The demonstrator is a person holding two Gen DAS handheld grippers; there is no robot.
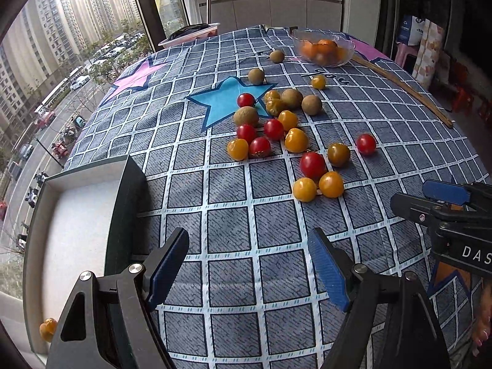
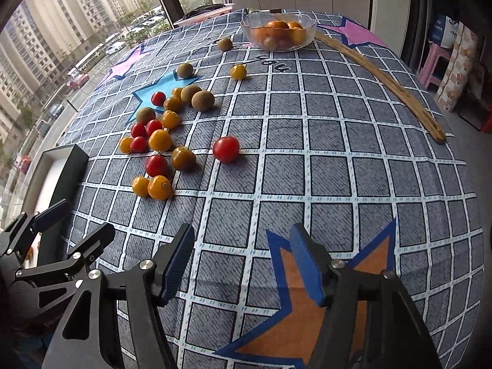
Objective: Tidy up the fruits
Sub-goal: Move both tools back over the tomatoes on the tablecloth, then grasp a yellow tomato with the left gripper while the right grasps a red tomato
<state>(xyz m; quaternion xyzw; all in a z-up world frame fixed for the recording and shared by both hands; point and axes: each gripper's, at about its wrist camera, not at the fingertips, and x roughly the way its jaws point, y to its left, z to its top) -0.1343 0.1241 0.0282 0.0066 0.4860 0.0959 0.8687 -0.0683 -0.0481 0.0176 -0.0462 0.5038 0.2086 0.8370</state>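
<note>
Several red tomatoes (image 1: 312,164), yellow tomatoes (image 1: 304,189) and brown kiwi-like fruits (image 1: 246,116) lie loose mid-table on the checked cloth; the cluster also shows in the right wrist view (image 2: 156,166). A dark box with a white inside (image 1: 77,215) stands at the left edge and holds one yellow tomato (image 1: 48,329). My left gripper (image 1: 249,267) is open and empty, hovering over bare cloth beside the box. My right gripper (image 2: 243,261) is open and empty over an orange star, right of the left gripper (image 2: 58,230).
A glass bowl (image 1: 323,47) with orange fruits stands at the far side (image 2: 278,30). A long wooden stick (image 2: 384,83) lies along the right. A pink tray (image 1: 190,35) sits at the far left corner. A window runs along the left table edge.
</note>
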